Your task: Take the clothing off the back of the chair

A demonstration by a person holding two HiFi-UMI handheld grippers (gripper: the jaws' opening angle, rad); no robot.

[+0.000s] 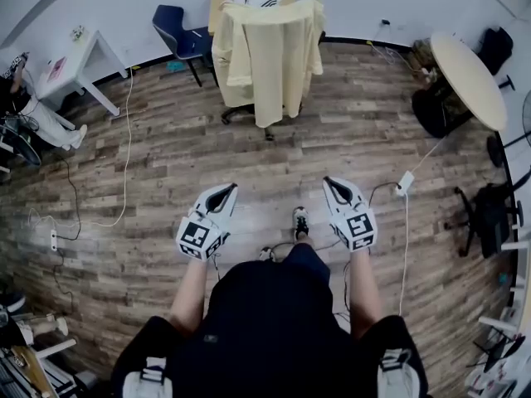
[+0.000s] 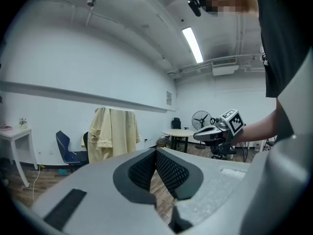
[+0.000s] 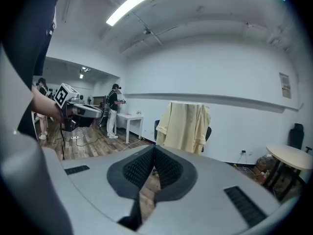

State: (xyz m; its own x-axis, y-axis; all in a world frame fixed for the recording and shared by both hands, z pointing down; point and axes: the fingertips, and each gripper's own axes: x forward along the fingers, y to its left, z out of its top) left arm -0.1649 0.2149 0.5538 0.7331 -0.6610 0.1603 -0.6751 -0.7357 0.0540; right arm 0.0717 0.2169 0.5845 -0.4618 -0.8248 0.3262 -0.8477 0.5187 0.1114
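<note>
A pale yellow garment (image 1: pixel 267 55) hangs over the back of a black office chair (image 1: pixel 245 113) near the far wall. It also shows as the yellow garment (image 2: pixel 111 132) in the left gripper view and as the yellow garment (image 3: pixel 186 126) in the right gripper view. My left gripper (image 1: pixel 226 194) and right gripper (image 1: pixel 332 186) are held side by side in front of me, well short of the chair. Both are shut with nothing between their jaws. In its own view the left gripper (image 2: pixel 156 154) has its tips together, and so does the right gripper (image 3: pixel 154 149).
A blue chair (image 1: pixel 181 36) stands left of the garment, and a white table (image 1: pixel 73 63) at the far left. A round table (image 1: pixel 467 77) and dark office chairs (image 1: pixel 489 214) are at the right. Cables (image 1: pixel 124 160) and a power strip (image 1: pixel 405 182) lie on the wood floor. People stand beyond the white table (image 3: pixel 131 117).
</note>
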